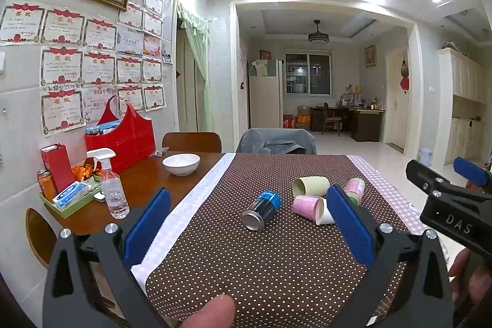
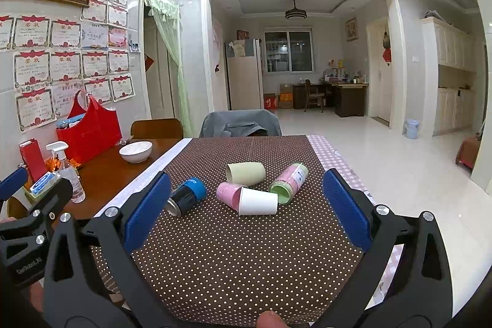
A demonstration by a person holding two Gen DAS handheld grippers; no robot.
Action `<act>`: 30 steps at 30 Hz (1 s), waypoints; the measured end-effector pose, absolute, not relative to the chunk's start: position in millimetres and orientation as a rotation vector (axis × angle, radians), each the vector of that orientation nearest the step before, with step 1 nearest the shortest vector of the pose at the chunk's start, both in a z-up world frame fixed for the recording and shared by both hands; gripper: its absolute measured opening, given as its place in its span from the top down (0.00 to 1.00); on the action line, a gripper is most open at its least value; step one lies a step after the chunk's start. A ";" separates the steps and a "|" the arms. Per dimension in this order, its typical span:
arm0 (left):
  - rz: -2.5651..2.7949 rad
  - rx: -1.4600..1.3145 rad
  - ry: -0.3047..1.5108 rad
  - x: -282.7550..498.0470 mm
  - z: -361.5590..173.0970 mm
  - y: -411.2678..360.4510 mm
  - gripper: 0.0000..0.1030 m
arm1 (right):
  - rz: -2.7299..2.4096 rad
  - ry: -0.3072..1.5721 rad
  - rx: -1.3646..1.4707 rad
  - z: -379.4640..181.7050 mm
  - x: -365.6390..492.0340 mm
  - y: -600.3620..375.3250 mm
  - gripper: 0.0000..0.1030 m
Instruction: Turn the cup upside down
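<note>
Several cups lie on their sides on the brown dotted cloth (image 2: 233, 251): a cream cup (image 2: 246, 173), a pink cup (image 2: 228, 194), a white cup (image 2: 259, 201) and a pink-and-green cup (image 2: 290, 182). A blue can (image 2: 186, 196) lies left of them. In the left wrist view I see the cream cup (image 1: 311, 186), pink cup (image 1: 307, 206), white cup (image 1: 325, 215) and can (image 1: 263, 209). My left gripper (image 1: 247, 223) is open and empty, short of the can. My right gripper (image 2: 246, 205) is open and empty, short of the cups; it also shows in the left wrist view (image 1: 442, 171).
A white bowl (image 2: 135, 151), spray bottle (image 2: 68, 171), red bag (image 2: 90, 129) and tray of small items stand on the bare wood at the left. Two chairs (image 2: 241, 122) stand at the table's far edge. The table's right edge drops to tiled floor.
</note>
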State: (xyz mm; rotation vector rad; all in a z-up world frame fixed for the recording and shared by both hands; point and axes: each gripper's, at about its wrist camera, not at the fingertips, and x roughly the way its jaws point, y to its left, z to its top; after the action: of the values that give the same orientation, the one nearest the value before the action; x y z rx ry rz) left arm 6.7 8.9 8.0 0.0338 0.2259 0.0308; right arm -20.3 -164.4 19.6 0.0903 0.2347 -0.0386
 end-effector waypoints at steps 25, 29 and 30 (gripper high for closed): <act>0.029 0.064 0.226 43.9 11.9 7.9 0.04 | -0.025 0.237 0.060 17.4 11.2 -163.0 0.06; 0.008 0.076 0.263 63.4 7.6 6.6 0.04 | -0.027 0.255 0.057 14.2 26.2 -162.9 0.06; -0.004 0.073 0.282 70.2 5.5 7.4 0.04 | -0.026 0.260 0.057 13.4 29.2 -164.0 0.06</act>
State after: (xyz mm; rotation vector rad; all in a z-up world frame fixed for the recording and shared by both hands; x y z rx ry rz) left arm 70.2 7.4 5.5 0.0731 0.2822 -0.0041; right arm 29.2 -164.0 13.4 0.0571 0.2596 -0.0257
